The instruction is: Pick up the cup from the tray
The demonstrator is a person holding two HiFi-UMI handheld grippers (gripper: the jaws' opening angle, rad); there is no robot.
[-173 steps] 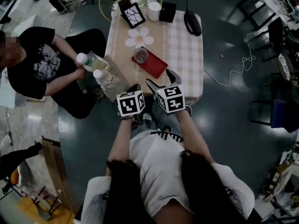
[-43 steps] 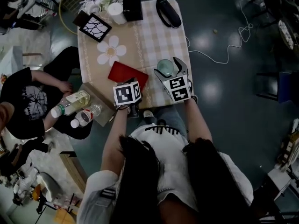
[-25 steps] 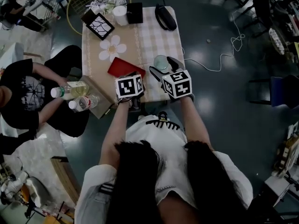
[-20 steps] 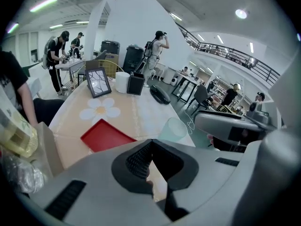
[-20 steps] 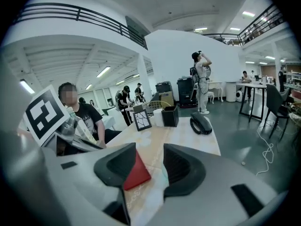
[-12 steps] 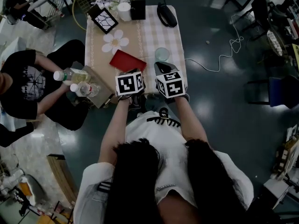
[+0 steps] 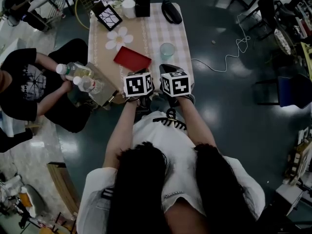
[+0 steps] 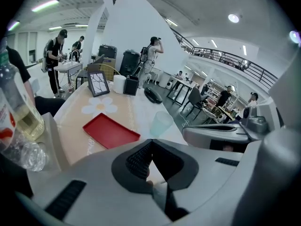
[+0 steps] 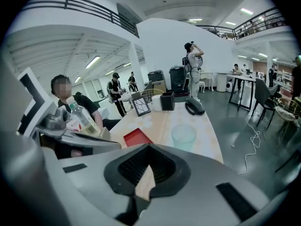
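Drawn back to the near edge since a second ago, the left hand-held gripper [image 8: 149, 141] and the right hand-held gripper [image 9: 149, 147] are held with ridged jaws pressed together, nothing between them. On the cloth-covered, checked bench [image 7: 181, 33] a flat red rectangular tray [image 7: 132, 59] lies; the translucent round cup [image 7: 167, 50] stands beside it, apart.

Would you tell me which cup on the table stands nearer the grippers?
The translucent pale-green cup, beside the red tray; the white cup stands at the far end.
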